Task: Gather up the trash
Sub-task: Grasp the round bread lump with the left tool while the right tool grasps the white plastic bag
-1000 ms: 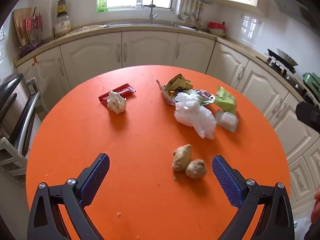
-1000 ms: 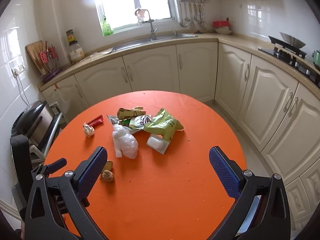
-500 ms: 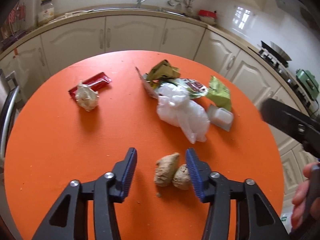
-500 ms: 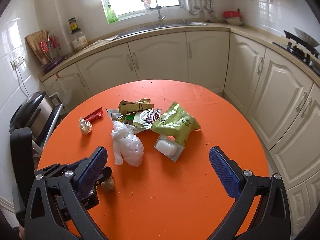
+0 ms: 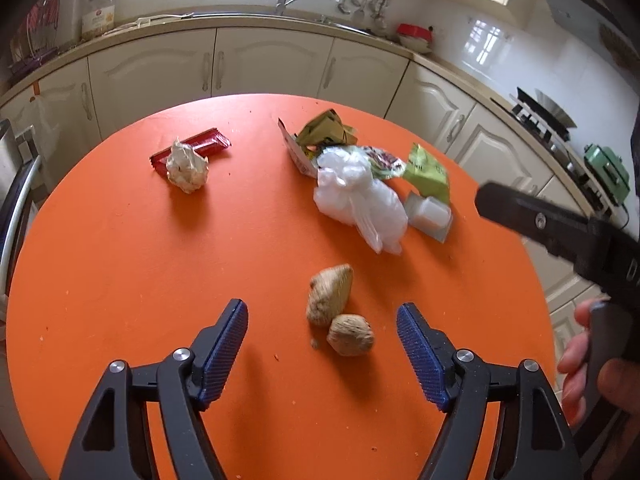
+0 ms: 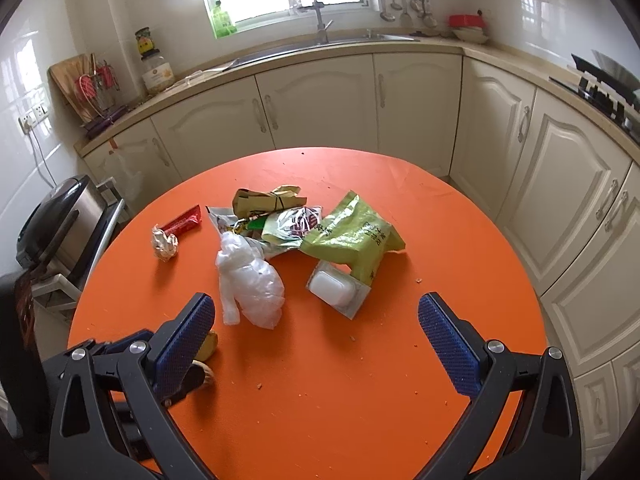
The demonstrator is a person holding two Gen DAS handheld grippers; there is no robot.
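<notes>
Your left tool is spread wide, gripping nothing, low over the near part of the orange worktop. The two brown lumps lie between its blue pads, touching each other: the larger one farther out, the smaller rounder one nearer, both rough and tan. Half a second ago these fingers were much narrower around the lumps; now they stand well apart again.

Your right tool is likewise released and empty, hovering over the near edge, as it did before. Its left finger hides most of the lumps and part of the left tool below it.

Farther out, toward the middle of the worktop, a crumpled white plastic bag lies just beside a clear blister pack, whose far end is overlapped by a green snack bag. Behind them sit a printed wrapper and a folded olive packet.

Toward the left edge, well apart from that heap, a crumpled paper ball touches a red wrapper.

Your right hand shows at the right edge of the left view.
</notes>
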